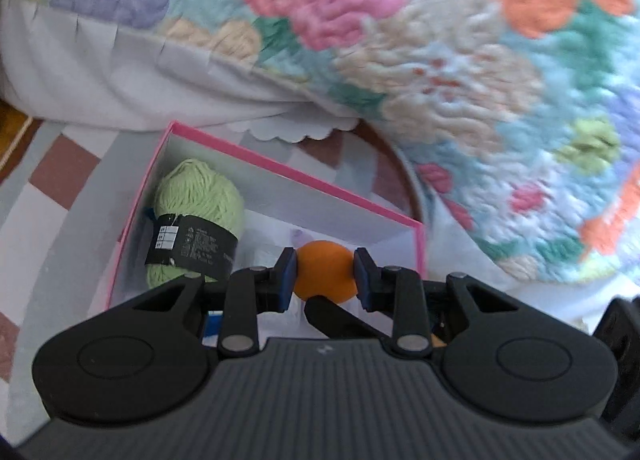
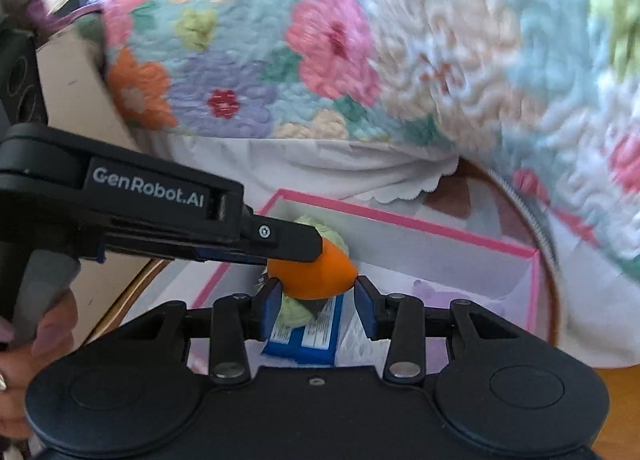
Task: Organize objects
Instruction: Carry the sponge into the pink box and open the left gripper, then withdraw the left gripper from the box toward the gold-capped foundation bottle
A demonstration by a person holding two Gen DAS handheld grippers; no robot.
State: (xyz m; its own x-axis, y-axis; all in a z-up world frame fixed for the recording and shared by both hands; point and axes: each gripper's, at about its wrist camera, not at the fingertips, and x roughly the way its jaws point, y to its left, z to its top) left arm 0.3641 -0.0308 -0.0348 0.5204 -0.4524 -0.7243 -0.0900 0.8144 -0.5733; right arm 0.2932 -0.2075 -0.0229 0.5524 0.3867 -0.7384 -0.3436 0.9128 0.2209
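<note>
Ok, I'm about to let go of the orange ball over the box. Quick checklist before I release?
1. Left gripper holding the orange ball: ok, fingers press both of its sides.
2. Ball over the pink box: ok, it appears to be above the open interior.
3. Landing spot: ok, the green yarn is at the left end and the blue packets are near the front, with bare floor further right.
4. Right gripper clear of the ball: cannot tell, its fingers flank the ball closely.
5. Floral blanket off the opening: ok, it hangs beside the box.
</note>
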